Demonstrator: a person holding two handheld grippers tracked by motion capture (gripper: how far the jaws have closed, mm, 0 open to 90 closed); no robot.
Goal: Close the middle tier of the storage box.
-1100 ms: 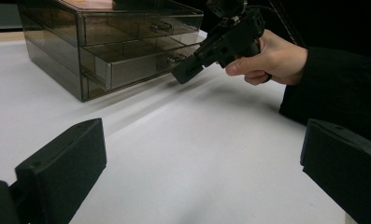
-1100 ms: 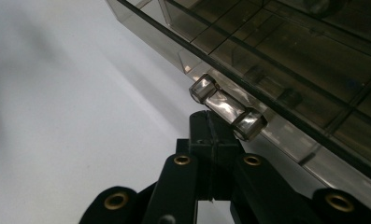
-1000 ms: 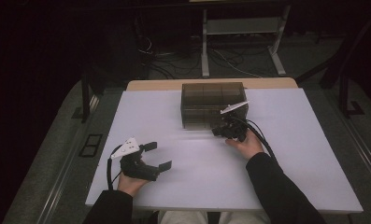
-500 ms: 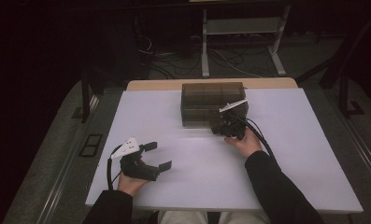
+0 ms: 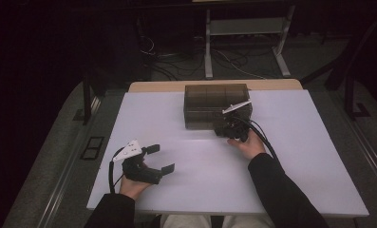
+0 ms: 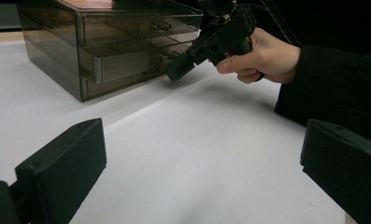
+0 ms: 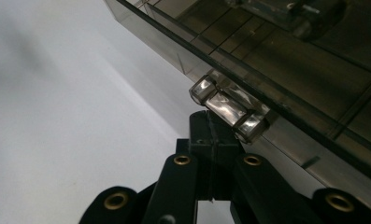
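Observation:
A smoky see-through drawer box (image 5: 210, 102) stands at the far middle of the white table (image 5: 295, 180). In the left gripper view one drawer (image 6: 127, 65) below the top one sticks out a little from the box (image 6: 52, 28). My right gripper (image 5: 220, 130) is at the box's front right with its jaws pressed together. Its tip (image 7: 211, 122) sits right under a clear drawer handle (image 7: 227, 109), touching or nearly touching it, and the same tip (image 6: 177, 73) points at the drawer front. My left gripper (image 5: 160, 158) lies near the front left of the table, open, with nothing between its pads (image 6: 66, 158).
The table's front edge is close to the person's sleeves (image 5: 281, 190). Beyond the far edge lie a dark floor with cables (image 5: 172, 61) and a white metal stand (image 5: 243, 28). A wide bare stretch of table (image 6: 197, 140) separates the two grippers.

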